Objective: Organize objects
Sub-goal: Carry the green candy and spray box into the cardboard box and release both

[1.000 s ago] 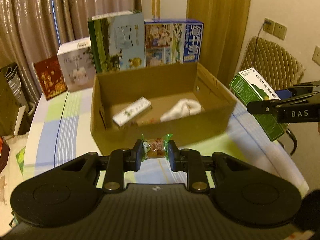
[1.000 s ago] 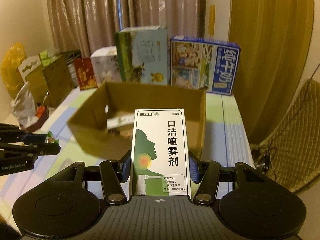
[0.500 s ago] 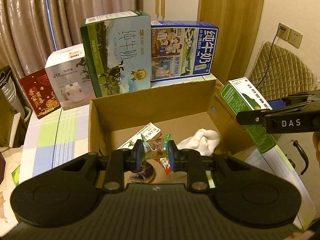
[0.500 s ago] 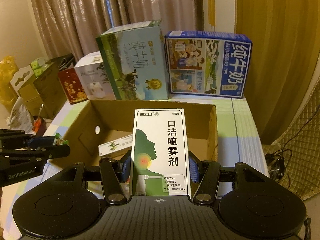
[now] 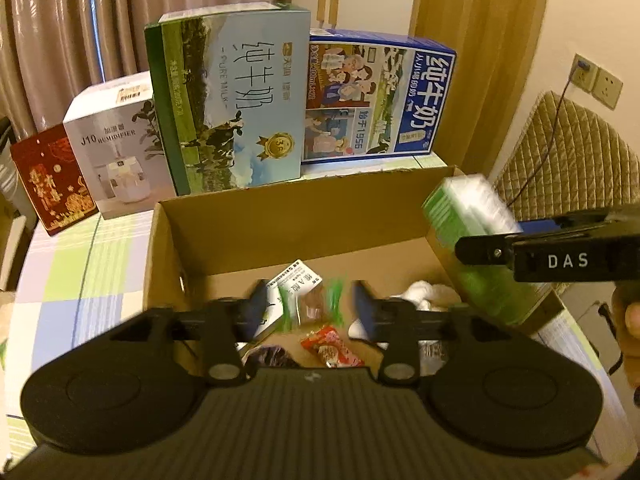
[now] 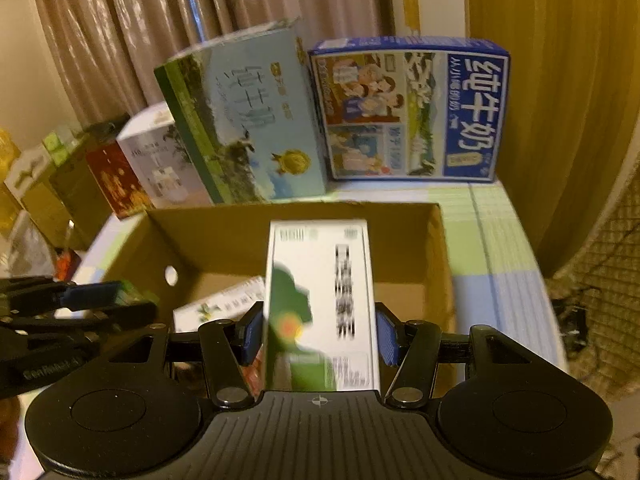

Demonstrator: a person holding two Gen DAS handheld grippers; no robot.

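Two grippers over one open carton [image 5: 288,216]. Left gripper [image 5: 306,312]: my fingers stand wide, pads [image 5: 256,308] clear of the candy [image 5: 312,304] on both sides. Candy, green-ended wrapper, sits blurred in the gap between them, touching neither, above the carton floor.

Right gripper [image 6: 320,328]: fingers clamped on the spray box [image 6: 322,304], one pad on each long side, box upright and blurred. In the left view the spray box [image 5: 472,236] hangs at the carton's right wall, partly over the rim.

Inside the carton: white slim box [image 5: 294,284] lying flat toward the left, white cloth [image 5: 420,292] toward the right, red packet [image 5: 332,350] and a dark wrapper [image 5: 272,356] near the front wall. Bare cardboard floor shows at the back, between slim box and cloth.

Edges: back wall of the carton stands just short of the green milk box [image 5: 232,108] and blue milk box [image 5: 380,96]. Humidifier box [image 5: 116,144] and red box [image 5: 48,180] stand left of those. Checked tablecloth [image 5: 80,272] is open on the carton's left side; right view shows a free strip of tablecloth [image 6: 492,248] on the right too.
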